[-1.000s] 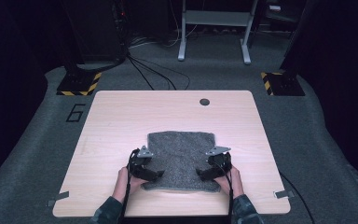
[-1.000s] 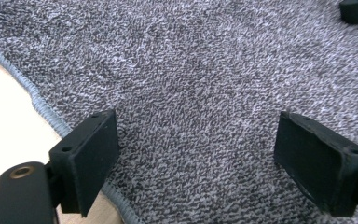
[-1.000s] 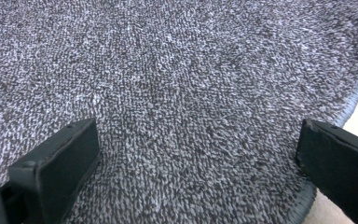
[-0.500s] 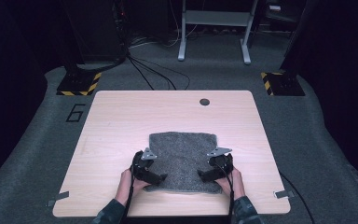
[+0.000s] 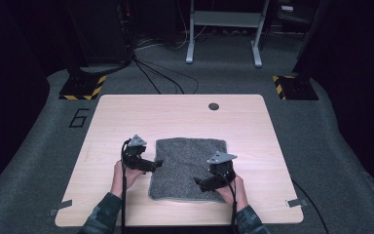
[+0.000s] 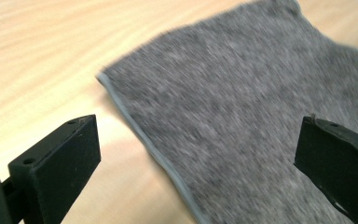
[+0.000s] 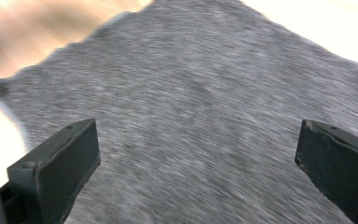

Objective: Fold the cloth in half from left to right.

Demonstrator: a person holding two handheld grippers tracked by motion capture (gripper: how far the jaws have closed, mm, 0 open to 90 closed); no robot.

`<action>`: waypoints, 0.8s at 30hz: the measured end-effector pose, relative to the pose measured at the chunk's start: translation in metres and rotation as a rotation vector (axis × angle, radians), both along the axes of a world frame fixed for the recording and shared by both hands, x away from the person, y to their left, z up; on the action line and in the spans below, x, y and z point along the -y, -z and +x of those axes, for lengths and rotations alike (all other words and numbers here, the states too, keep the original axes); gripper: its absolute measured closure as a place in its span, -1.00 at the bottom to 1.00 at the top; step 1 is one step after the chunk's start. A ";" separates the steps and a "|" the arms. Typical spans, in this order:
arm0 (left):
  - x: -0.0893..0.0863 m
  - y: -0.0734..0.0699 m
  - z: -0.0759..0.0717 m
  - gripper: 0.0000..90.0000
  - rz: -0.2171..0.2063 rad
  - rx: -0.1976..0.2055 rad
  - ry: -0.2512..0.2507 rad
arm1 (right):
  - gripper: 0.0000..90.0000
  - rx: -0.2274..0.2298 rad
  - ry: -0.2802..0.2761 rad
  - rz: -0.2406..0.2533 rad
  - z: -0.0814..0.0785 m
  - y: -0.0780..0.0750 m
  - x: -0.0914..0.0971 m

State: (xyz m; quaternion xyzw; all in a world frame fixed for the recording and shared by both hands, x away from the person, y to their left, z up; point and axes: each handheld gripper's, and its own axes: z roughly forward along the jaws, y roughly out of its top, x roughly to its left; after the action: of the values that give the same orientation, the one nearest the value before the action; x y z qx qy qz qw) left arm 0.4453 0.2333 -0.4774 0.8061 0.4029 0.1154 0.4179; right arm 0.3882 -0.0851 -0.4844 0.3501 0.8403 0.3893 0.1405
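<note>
A grey towel (image 5: 190,168) lies flat in the near middle of the wooden table (image 5: 126,122). My left gripper (image 5: 157,165) is at the towel's left edge, pointing right, its jaws wide open. In the left gripper view the towel's hemmed edge (image 6: 140,130) runs between the open fingers (image 6: 60,158), and nothing is held. My right gripper (image 5: 199,184) hovers over the towel's near right part, pointing left. Its own view has the open gripper (image 7: 198,135) above the blurred grey towel (image 7: 191,93).
A dark round hole (image 5: 214,106) sits near the table's far edge. Tape strips mark the near corners (image 5: 60,210) (image 5: 296,203). Beyond the table are floor cables (image 5: 160,78), striped bases (image 5: 83,87) and a white frame (image 5: 224,19).
My left gripper has moved left and away from the towel's near edge to its left edge. The right gripper has turned inward over the towel. The towel lies as before.
</note>
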 end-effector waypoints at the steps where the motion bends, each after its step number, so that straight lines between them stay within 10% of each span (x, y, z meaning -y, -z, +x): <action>1: -0.001 -0.001 0.006 -1.00 -0.004 -0.002 -0.008 | -1.00 -0.002 -0.014 -0.001 -0.001 0.000 -0.006; 13: -0.009 0.010 0.061 -0.94 -0.024 -0.082 -0.084 | -0.99 -0.031 -0.174 -0.023 -0.019 0.005 -0.076; 24: -0.007 0.018 0.079 -0.84 -0.030 -0.119 -0.103 | -0.85 -0.028 -0.257 -0.053 -0.029 0.010 -0.119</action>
State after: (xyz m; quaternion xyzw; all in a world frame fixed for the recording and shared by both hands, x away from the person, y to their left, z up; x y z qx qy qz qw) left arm 0.5241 0.2405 -0.4953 0.7833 0.4695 0.0826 0.3990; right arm 0.3596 0.0340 -0.4943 0.2411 0.8902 0.3768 0.0866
